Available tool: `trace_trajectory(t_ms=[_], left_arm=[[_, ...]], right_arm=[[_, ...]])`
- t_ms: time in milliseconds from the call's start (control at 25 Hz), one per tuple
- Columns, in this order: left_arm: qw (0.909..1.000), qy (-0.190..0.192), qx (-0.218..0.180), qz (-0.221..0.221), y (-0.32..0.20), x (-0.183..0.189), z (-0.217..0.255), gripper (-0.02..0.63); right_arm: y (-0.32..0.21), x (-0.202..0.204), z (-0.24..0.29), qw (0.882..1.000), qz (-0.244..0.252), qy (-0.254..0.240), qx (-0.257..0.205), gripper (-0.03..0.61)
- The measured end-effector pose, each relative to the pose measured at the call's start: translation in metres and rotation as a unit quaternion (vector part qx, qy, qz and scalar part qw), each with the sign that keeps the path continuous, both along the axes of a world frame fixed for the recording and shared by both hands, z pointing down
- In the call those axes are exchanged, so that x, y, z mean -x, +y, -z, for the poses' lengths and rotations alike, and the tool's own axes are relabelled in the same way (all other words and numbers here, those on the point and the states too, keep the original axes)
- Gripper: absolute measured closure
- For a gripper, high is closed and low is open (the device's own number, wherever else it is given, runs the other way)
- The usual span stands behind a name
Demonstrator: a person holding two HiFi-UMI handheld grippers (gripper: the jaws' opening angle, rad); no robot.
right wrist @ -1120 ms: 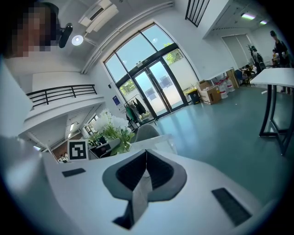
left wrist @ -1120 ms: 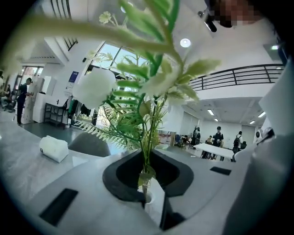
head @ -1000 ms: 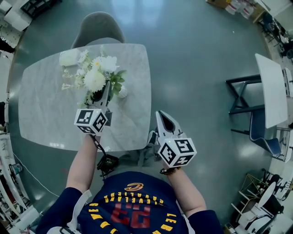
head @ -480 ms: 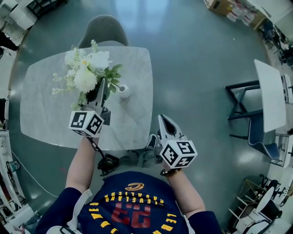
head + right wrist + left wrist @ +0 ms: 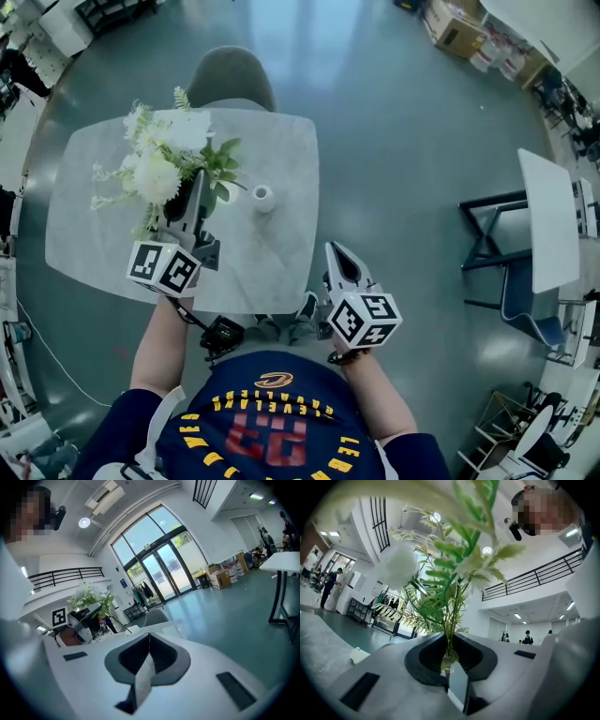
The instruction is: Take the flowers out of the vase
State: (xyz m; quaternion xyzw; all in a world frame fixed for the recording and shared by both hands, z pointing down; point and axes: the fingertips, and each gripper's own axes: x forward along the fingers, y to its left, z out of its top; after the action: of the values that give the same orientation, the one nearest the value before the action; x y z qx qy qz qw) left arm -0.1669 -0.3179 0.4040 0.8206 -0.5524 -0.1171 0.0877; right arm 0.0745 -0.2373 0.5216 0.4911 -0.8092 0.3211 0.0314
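A bunch of white flowers with green leaves (image 5: 164, 164) hangs above the left half of the marble table (image 5: 272, 272). My left gripper (image 5: 196, 185) is shut on its stems. In the left gripper view the thin green stems (image 5: 449, 660) are pinched between the jaws and the leaves (image 5: 440, 573) spread upward. The small white vase (image 5: 262, 198) stands upright on the table, to the right of the bunch and apart from it, with nothing in it. My right gripper (image 5: 339, 260) is shut with nothing in it, off the table's near right corner. In its own view the right gripper (image 5: 149, 641) has its jaws together.
A grey chair (image 5: 230, 80) stands at the table's far side. To the right are a white table (image 5: 548, 216) and a dark chair frame (image 5: 497, 244). A black object (image 5: 223, 333) lies on the floor below the near edge. A small white object (image 5: 358, 654) lies on the table.
My left gripper has risen and drifted left with the bunch, whose stems have come out of the vase. The vase stays in place, in plain sight. The right gripper has hardly moved.
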Motion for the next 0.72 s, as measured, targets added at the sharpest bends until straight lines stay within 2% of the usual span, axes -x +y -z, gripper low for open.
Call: trace_trajectory(t_ms=[200,400,720], left_arm=[[0.9990,0.026,-0.029,0.023,0.019,0.016,0.033,0.563],[0.9966,0.050,-0.049,0.043,0.042,0.042,0.059,0.563],[0.9936,0.073,-0.053,0.068,0.070,0.064,0.072,0.561]], right_arm=[[-0.009,0.003,0.017,0.999,0.021,-0.001,-0.026,0.571],[-0.019,0.023,0.046,0.997,0.044,-0.004,-0.060,0.571],[-0.026,0.046,0.107,0.986,0.081,-0.012,-0.144,0.571]])
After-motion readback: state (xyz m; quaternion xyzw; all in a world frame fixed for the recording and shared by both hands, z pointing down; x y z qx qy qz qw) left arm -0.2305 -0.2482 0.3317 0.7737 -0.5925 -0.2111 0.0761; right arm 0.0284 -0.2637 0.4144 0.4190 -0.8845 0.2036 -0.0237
